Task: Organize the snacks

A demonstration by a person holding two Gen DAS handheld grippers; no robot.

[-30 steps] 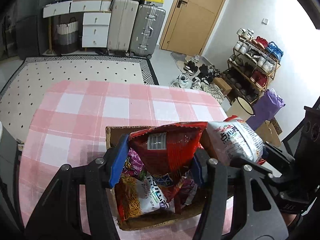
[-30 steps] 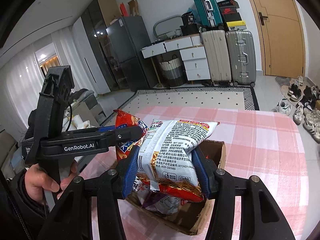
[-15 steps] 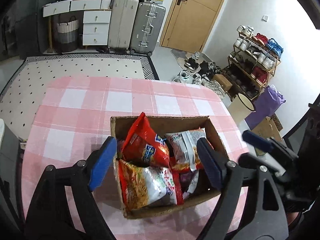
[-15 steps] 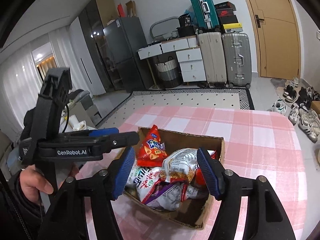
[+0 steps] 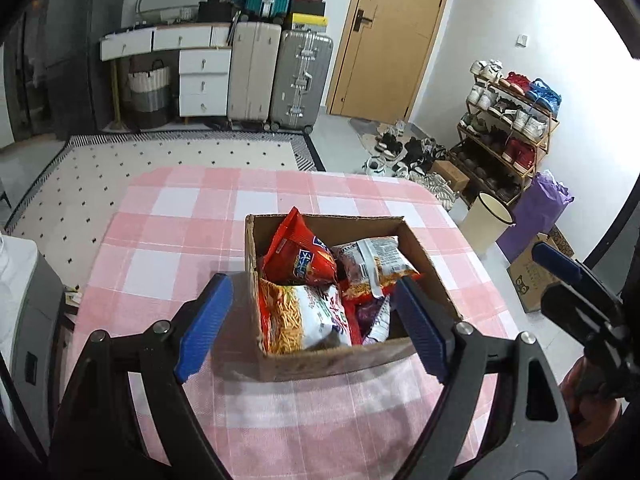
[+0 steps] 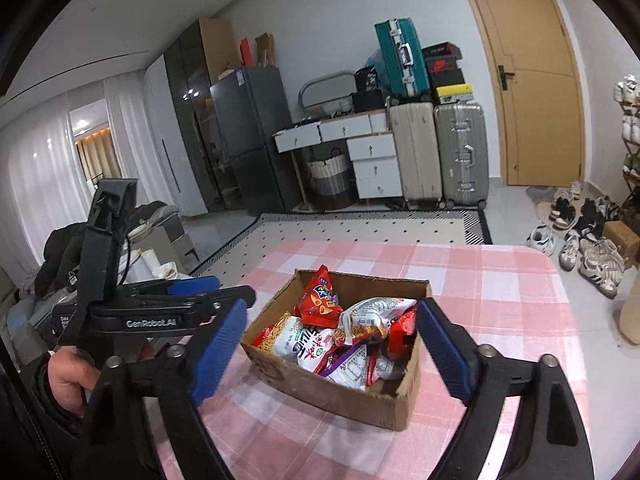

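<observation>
A cardboard box (image 5: 336, 360) full of snack packets sits at the centre of the left wrist view on a pink checked tablecloth (image 5: 180, 232). The left gripper (image 5: 310, 322) hangs above the near side of the box, its blue fingers (image 5: 204, 320) spread wide and holding nothing. In the right wrist view the right gripper (image 6: 330, 346) is likewise raised over the box (image 6: 352, 398), fingers (image 6: 444, 350) wide apart and empty. At that view's left edge the person's left hand (image 6: 68, 378) grips the other tool's handle. Inside the box, a red chip bag (image 5: 298, 256) stands tilted at the back, with a white noodle packet (image 5: 298, 316) lying in front of it.
</observation>
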